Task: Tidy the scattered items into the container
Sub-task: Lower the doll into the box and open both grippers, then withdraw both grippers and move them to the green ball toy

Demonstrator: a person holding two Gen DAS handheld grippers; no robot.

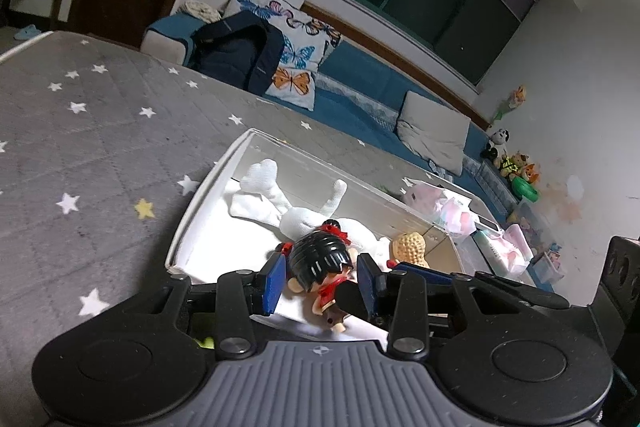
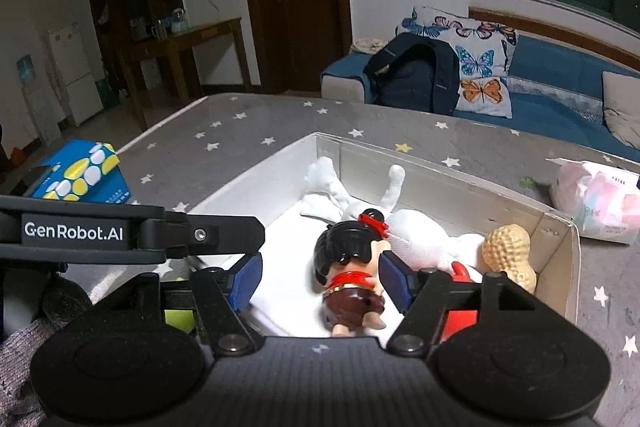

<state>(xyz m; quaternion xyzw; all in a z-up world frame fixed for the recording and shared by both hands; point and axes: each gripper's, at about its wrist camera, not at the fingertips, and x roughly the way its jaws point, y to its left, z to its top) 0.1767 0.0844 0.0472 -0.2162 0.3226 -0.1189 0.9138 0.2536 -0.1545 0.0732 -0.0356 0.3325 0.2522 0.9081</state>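
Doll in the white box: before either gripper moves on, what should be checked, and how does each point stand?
1. Doll lies inside the box: ok.
2. Right gripper not gripping it: ok, jaws apart, one close to the doll's face.
3. Left gripper empty: ok, open.
4. Room left in the box: ok, bare floor shows.
5. All items tidied: not ok; blue carton and pink packet lie outside on the starry cover.

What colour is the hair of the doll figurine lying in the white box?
Glossy black, tied with a red band; the doll figurine shows best in the right wrist view.
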